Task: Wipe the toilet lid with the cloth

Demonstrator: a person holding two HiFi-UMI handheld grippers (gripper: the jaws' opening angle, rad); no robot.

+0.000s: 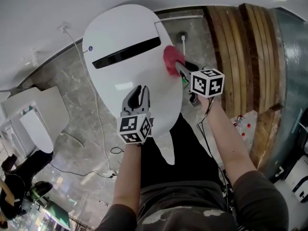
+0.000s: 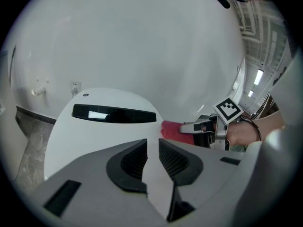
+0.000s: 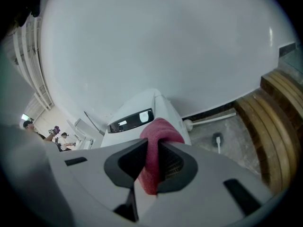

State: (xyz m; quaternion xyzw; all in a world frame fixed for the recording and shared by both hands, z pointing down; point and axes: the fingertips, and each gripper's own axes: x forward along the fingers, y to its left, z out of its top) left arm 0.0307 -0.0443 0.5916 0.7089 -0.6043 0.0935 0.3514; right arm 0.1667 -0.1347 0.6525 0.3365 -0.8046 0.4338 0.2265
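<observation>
The white toilet lid (image 1: pixel 120 76) with its long black slot (image 1: pixel 126 52) fills the middle of the head view. A red cloth (image 1: pixel 169 57) is bunched at the lid's right edge, and my right gripper (image 1: pixel 177 66) is shut on it. In the right gripper view the cloth (image 3: pixel 158 129) hangs pinched between the jaws, above the lid (image 3: pixel 142 105). My left gripper (image 1: pixel 140 89) hovers over the near part of the lid; its jaws stand a narrow gap apart with nothing in them. The left gripper view (image 2: pixel 152 143) shows the lid (image 2: pixel 94 131) and the cloth (image 2: pixel 174 130) at right.
A curved wooden slat panel (image 1: pixel 240 47) stands close on the right. Grey marble floor (image 1: pixel 67 85) with a thin cable (image 1: pixel 98 129) lies left of the toilet. A white cabinet (image 1: pixel 36 121) sits at far left. A white wall (image 1: pixel 72 4) rises behind the toilet.
</observation>
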